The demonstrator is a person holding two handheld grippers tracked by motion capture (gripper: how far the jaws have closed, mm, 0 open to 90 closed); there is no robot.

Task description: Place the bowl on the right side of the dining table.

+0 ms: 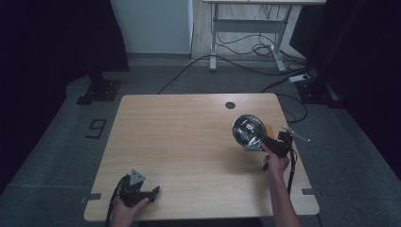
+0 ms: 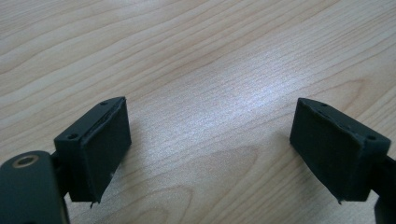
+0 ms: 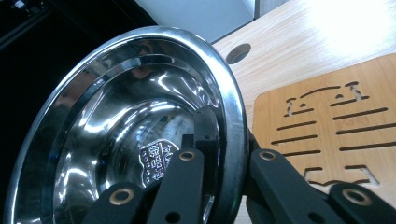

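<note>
Dim grey flooring and dark curtains ring a pale wooden table [image 1: 189,142], with cables trailing under a white desk frame [image 1: 246,28] at the back, its top cut off by the picture's edge. At the near left corner, the left gripper [image 1: 153,191] rests in a hand, its jaws spread wide with nothing but bare woodgrain between them; the gripper view crops both jaw arms at the bottom. Farther right, the right gripper [image 1: 262,142] is clamped on the rim of a steel bowl [image 1: 248,131], one jaw inside the rim and one outside. The bowl, held tilted on edge above the table with its hollow facing the camera, is polished and mirror-bright, with a rolled rim and a small stamped mark in its base too fine to read. Its lower left part is cut off in the gripper view. Just right of the claw lies a thin wooden board [image 3: 336,130] with cut slots, partly hidden by the jaw arm.
</note>
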